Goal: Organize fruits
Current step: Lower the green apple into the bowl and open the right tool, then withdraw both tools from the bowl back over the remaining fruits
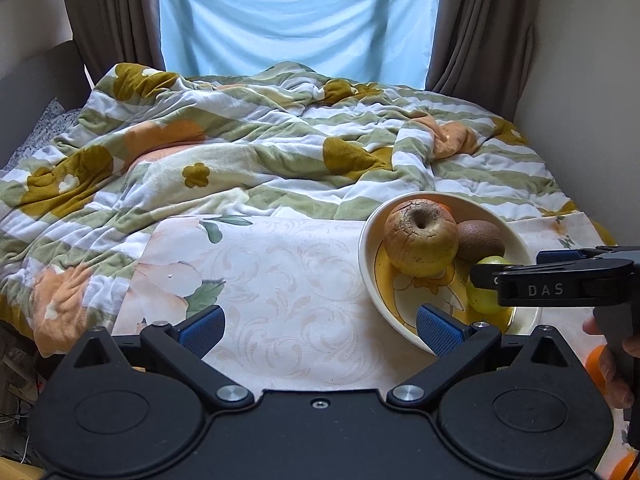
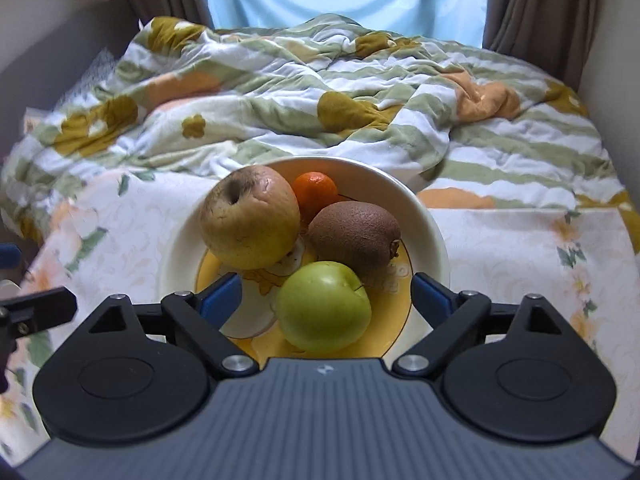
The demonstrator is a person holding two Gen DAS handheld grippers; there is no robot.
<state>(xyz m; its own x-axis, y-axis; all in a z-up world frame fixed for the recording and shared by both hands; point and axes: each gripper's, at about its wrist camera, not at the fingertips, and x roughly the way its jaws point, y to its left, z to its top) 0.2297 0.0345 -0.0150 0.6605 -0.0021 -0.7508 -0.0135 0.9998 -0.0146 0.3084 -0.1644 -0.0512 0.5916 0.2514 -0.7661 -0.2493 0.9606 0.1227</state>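
A cream bowl (image 2: 424,216) with a yellow inside sits on a floral cloth (image 2: 520,248). It holds a wrinkled yellow-brown apple (image 2: 250,216), a small orange (image 2: 316,192), a kiwi (image 2: 354,236) and a green apple (image 2: 322,306). My right gripper (image 2: 326,292) is open, its jaws apart on either side of the green apple, not touching it. In the left wrist view the bowl (image 1: 368,248) is at the right, with the wrinkled apple (image 1: 420,238), kiwi (image 1: 480,240) and green apple (image 1: 482,300) partly hidden by the right gripper (image 1: 560,280). My left gripper (image 1: 320,330) is open and empty over the cloth.
A rumpled striped flower blanket (image 1: 240,148) covers the bed behind the cloth. Curtains (image 1: 472,28) and walls close in the back and sides. Orange fruits (image 1: 596,364) show at the right edge below my hand.
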